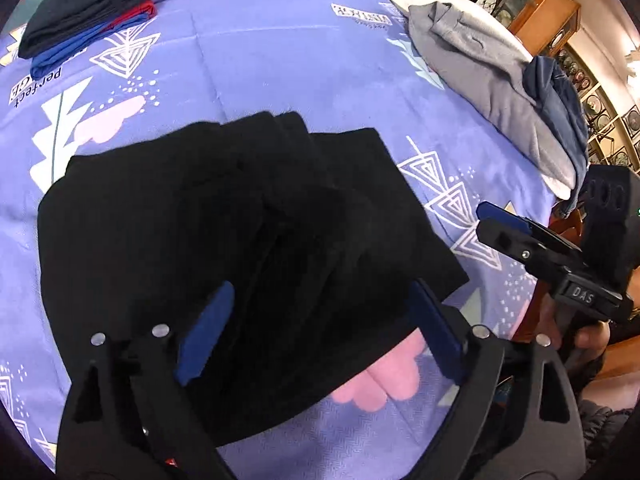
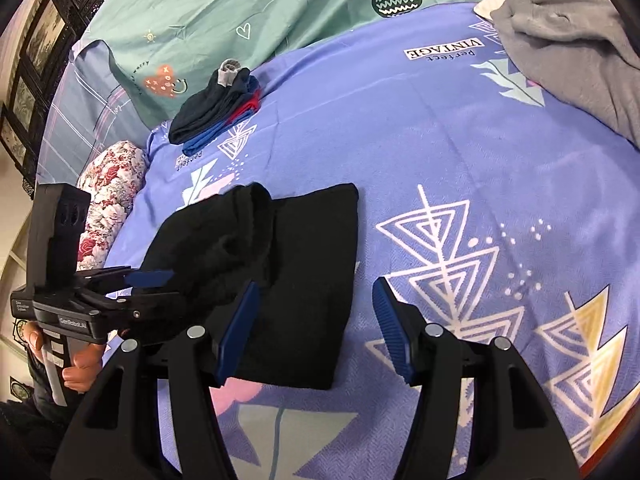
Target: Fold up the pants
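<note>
The black pants (image 2: pixel 280 276) lie folded into a compact bundle on the purple printed bedspread (image 2: pixel 460 152), near the bed's near edge. The left tongs (image 1: pixel 320 332) hover over the bundle with jaws wide and nothing between the pads. The right tongs (image 2: pixel 316 328) stand fairly wide too, empty, over the bundle's right edge. A stack of folded clothes (image 2: pixel 216 116) sits far left; a grey garment (image 2: pixel 568 40) lies far right.

Folded black matt cloth pants (image 2: pixel 296 280) lie on the lilac woven printed bedsheet (image 2: pixel 460 152). The right claw (image 2: pixel 316 332) is matt black plastic, with ribbed blue pads (image 2: pixel 390 328) and shiny metal rivets (image 2: pixel 434 330).
</note>
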